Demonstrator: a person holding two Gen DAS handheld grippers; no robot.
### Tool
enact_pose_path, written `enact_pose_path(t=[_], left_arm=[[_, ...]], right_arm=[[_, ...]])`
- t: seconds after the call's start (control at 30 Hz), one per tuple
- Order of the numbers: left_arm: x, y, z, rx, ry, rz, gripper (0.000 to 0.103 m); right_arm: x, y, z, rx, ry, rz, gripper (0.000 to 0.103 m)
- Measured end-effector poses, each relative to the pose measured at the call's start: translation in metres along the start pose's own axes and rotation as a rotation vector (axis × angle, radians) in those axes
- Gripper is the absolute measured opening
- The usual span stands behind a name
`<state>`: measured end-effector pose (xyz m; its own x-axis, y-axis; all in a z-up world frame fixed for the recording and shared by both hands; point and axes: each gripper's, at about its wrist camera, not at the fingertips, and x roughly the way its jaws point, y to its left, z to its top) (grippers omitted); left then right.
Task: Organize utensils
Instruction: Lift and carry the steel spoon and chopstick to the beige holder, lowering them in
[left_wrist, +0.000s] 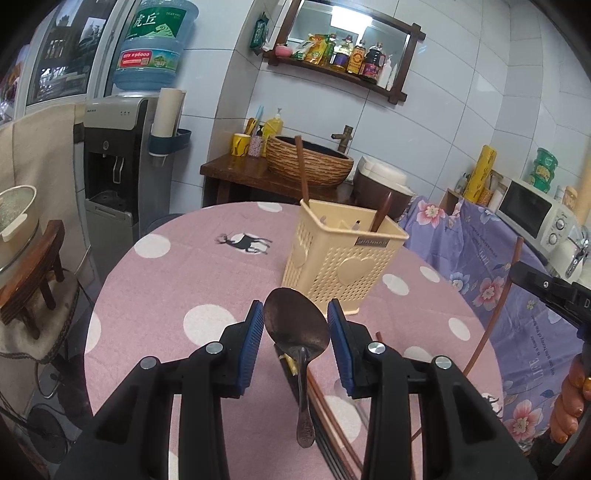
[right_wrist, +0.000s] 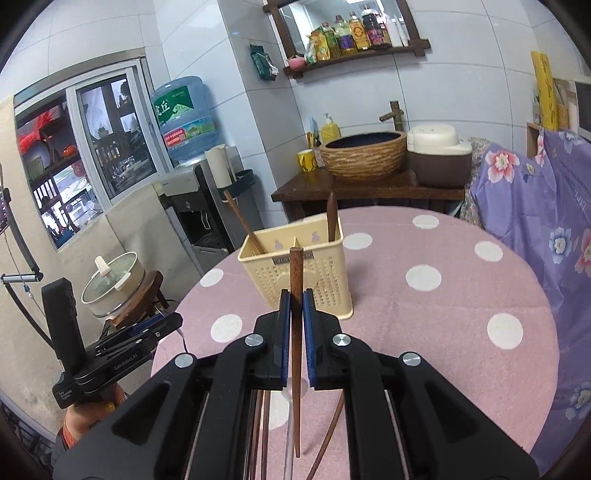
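Left gripper (left_wrist: 295, 325) hangs spread wide around a metal spoon (left_wrist: 297, 328); right gripper (right_wrist: 295, 314) clamps a wooden chopstick (right_wrist: 296, 295) near the cream utensil holder (right_wrist: 295, 273) on the pink dotted table (right_wrist: 443, 314).

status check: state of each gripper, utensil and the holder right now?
left gripper: open, fingers either side of the spoon bowl
metal spoon: lying on the table, not gripped
right gripper: shut on a wooden chopstick
wooden chopstick: held, lifted
utensil holder: upright, two wooden utensils standing inside
loose chopsticks: lying on the table
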<state>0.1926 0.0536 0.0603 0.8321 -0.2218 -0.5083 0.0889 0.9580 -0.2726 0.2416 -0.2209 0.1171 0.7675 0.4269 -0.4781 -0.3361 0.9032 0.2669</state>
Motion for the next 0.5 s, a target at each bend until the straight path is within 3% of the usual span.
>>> enact_pose_path(t=[0.2,0.43,0.5], left_arm=[[-0.004,-0.016,0.051,0.021,-0.067,-0.065,0.036],[-0.002,-0.036,0.132,0.018,-0.193,-0.105,0.036],[0.004,-0.042,0.153,0.016,-0.23,-0.081,0.036]], right_arm=[[-0.008,0.015,0.044,-0.049,-0.066,0.003,0.008],[-0.011,0.024,0.136,-0.047,-0.236,-0.047,0.008],[-0.006,0.024,0.159,-0.03,-0.274,-0.064,0.008]])
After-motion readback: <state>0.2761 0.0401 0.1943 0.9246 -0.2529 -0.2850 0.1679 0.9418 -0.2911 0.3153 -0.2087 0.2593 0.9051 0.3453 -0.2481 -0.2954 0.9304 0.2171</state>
